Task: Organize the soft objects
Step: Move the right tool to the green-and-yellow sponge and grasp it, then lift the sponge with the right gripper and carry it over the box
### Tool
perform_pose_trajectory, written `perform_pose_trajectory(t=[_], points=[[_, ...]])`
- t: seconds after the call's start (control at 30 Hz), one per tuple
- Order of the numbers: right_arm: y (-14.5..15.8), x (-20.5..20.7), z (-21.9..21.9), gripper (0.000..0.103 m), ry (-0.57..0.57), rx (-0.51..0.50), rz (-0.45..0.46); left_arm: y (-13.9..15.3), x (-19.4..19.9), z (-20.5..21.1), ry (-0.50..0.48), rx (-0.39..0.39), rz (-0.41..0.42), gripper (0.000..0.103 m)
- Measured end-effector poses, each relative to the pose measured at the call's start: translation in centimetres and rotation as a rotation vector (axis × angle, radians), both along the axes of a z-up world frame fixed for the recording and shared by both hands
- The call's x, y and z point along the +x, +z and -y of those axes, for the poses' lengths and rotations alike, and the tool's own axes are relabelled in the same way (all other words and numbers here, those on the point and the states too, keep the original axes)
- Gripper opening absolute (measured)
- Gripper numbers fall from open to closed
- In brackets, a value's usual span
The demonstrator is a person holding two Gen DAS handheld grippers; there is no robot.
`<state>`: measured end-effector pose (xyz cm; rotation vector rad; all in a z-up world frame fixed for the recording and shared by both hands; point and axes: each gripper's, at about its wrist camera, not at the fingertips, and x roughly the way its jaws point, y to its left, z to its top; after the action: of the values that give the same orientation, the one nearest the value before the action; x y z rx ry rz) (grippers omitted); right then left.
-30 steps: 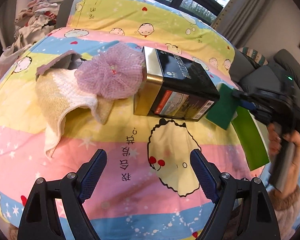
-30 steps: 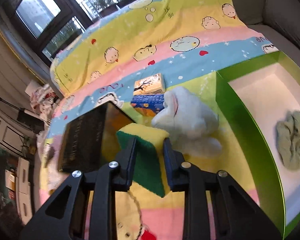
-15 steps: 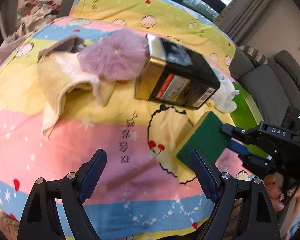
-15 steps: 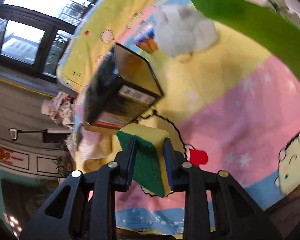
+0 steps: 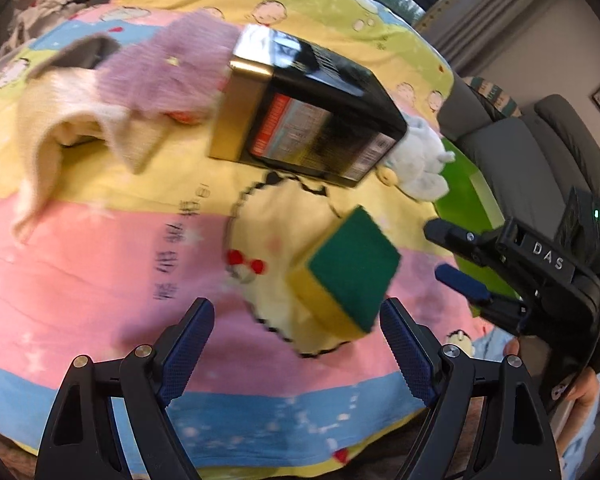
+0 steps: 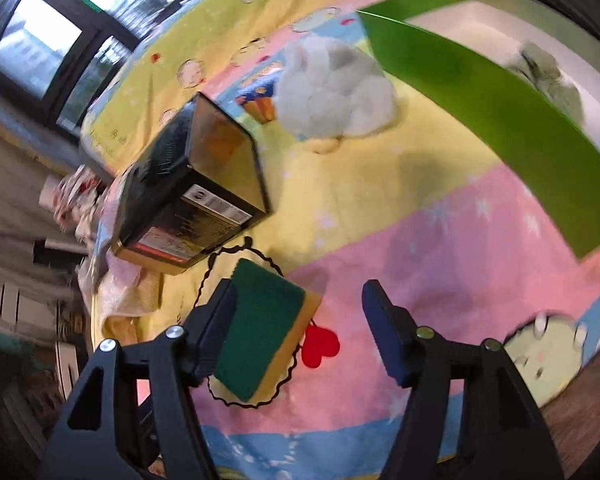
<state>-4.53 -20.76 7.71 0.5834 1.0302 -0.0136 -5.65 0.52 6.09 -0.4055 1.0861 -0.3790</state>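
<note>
sponge (image 5: 346, 276) lies on the bed near its front edge, between the spread fingers of the left tool (image 5: 296, 344); right tool (image 6: 300, 320) gapes too, gripping nothing. light, squashy foam: best pinched across the yellow sides

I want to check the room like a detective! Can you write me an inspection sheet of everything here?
Surface: cartoon blanket in pink, yellow and blue stripes.
Job's things: sponge, green side up, lying free on the blanket; white plush toy beside the green box; grey-green cloth inside that box; purple puff on a cream towel.
Clutter: black tin lying on its side; small picture box behind the plush toy.
Grippers: left gripper open, empty; right gripper open, one finger beside the sponge.
Cables: nothing seen.
Surroundings: windows, curtains, grey sofa.
</note>
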Motion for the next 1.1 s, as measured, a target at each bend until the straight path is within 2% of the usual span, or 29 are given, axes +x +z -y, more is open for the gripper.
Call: perform_pose_trajectory(t=[0.1, 0.23, 0.3, 0.4, 0.5, 0.6, 0.8, 1.1], points=[[0.3, 1.5, -0.1, 0.074, 0.152, -0.019, 0.011, -0.2, 0.2, 1.5, -0.009, 0.000, -0.011, 0.079], [-0.8, 4.0, -1.2, 0.074, 0.391, -0.030, -0.012, -0.9, 0.7, 3.0, -0.008, -0.004, -0.047, 0.069], [-1.5, 5.1, -1.7, 0.074, 0.471, -0.030, -0.030, -0.9, 0.9, 3.3, 0.001, 0.014, -0.045, 0.063], [-2.8, 6.5, -2.4, 0.073, 0.533, -0.053, -0.062, -1.0, 1.2, 3.6, 0.009, 0.030, -0.045, 0.053], [-4.3, 7.3, -3.0, 0.062, 0.571, -0.055, -0.099, -1.3, 1.5, 3.8, 0.013, 0.031, -0.062, 0.050], [-4.5, 7.3, -2.8, 0.050, 0.590, 0.013, -0.081, -1.3, 1.7, 4.0, 0.005, 0.035, -0.067, 0.048], [-2.9, 5.9, -1.9, 0.047, 0.559, 0.010, -0.020, 0.2, 1.9, 4.5, -0.001, 0.056, -0.030, 0.046], [3.7, 3.7, -0.1, 0.045, 0.441, -0.026, 0.184, 6.9, 2.0, 6.6, -0.068, 0.082, 0.187, 0.046]])
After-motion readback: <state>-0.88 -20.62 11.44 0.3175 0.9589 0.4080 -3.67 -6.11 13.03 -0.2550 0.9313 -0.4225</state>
